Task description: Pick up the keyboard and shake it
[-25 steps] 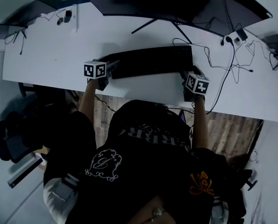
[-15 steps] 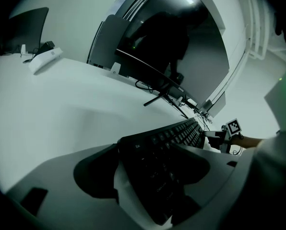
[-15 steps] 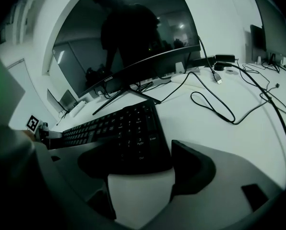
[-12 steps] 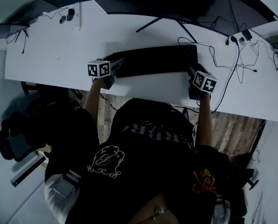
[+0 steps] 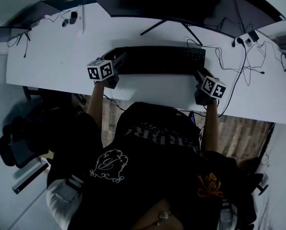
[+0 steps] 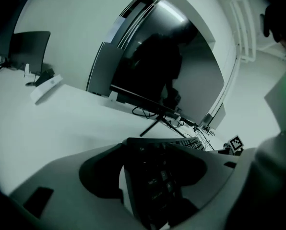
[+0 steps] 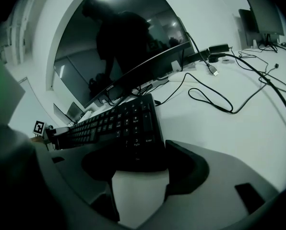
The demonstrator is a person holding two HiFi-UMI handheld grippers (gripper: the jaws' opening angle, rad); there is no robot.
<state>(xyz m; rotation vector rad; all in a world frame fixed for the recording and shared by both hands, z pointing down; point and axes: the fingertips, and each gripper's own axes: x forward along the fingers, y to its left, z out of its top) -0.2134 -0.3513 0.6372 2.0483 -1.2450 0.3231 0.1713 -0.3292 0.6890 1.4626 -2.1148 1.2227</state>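
Observation:
A black keyboard (image 5: 157, 60) lies crosswise on the white desk (image 5: 56, 56) in front of the person. My left gripper (image 5: 119, 62) is shut on its left end, which is raised off the desk. In the left gripper view that end of the keyboard (image 6: 157, 186) stands tilted between the jaws of the left gripper (image 6: 150, 171). My right gripper (image 5: 198, 74) is shut on the right end. There the keyboard's number pad (image 7: 136, 128) reaches into the right gripper (image 7: 140, 169). Both pairs of jaws have just been closing with the keyboard between them.
A wide dark monitor (image 5: 181, 4) on a splayed stand (image 5: 168, 25) sits just behind the keyboard. Loose cables (image 5: 239, 56) and a power adapter (image 5: 246, 36) lie at the right. A second screen (image 5: 18, 20) stands far left. A chair (image 5: 13, 143) is below the desk edge.
The left gripper has risen and lifted the keyboard's left end, so the keyboard now sits nearer the monitor in the head view. The right gripper stayed in place and rolled slightly.

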